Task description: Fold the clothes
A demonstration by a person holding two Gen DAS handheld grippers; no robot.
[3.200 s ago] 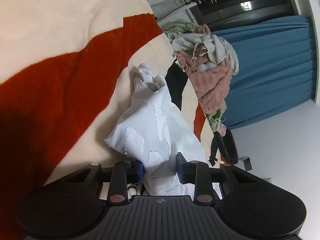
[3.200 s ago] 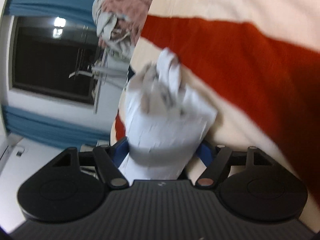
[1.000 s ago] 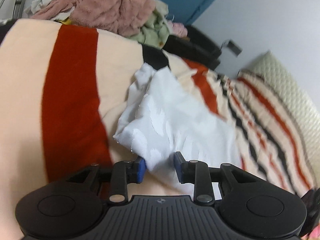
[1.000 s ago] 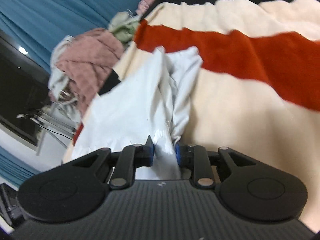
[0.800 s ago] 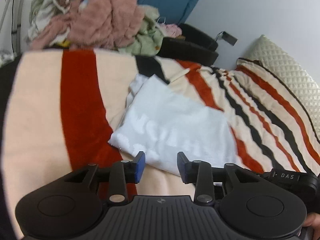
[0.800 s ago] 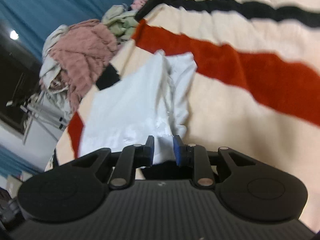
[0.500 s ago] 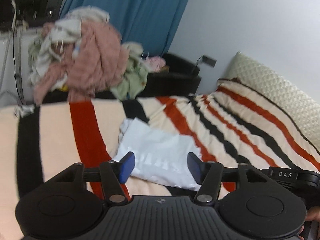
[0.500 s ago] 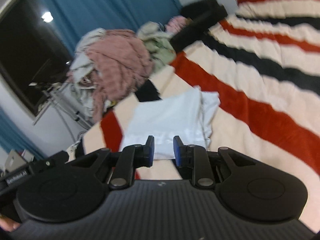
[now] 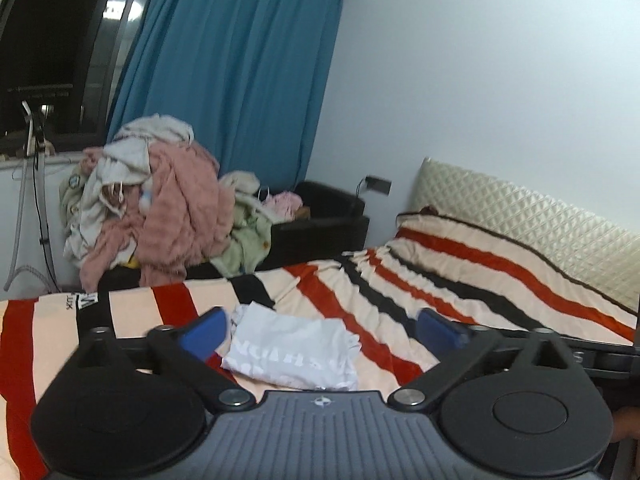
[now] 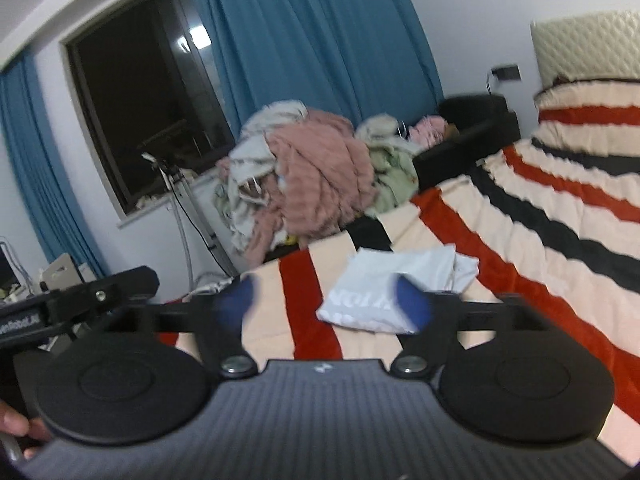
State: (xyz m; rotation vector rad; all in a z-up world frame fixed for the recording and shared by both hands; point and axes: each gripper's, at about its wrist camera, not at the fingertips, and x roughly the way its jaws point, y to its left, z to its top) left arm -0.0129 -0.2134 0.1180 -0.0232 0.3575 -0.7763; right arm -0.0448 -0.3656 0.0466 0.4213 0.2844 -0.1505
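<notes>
The folded white garment (image 9: 294, 354) lies flat on the striped blanket (image 9: 460, 280) of the bed, near the foot end, partly on a red stripe and partly on a cream one. It has pale printed letters on its top face, and some loose cloth sticks out at its far side.

The left tongs (image 9: 320, 326) stand wide, with nothing between the blue pads (image 9: 202, 332). They are above the garment and do not touch it. The right tongs (image 10: 326, 300) are also wide and empty; their blue pads (image 10: 414, 306) look blurred. In the right wrist view the garment (image 10: 394, 286) lies beyond them on the blanket (image 10: 540, 220), apart from both fingers.

Behind the bed there is a big pile of clothes (image 9: 160, 204), with a pink fluffy piece on top of grey and green ones. A blue curtain (image 9: 240, 80) hangs behind the pile, beside a dark window (image 10: 148, 108). A quilted cream headboard (image 9: 540, 224) stands at the right end of the bed. A person's fingertip (image 10: 16, 426) shows at the lower left edge of the right wrist view.
</notes>
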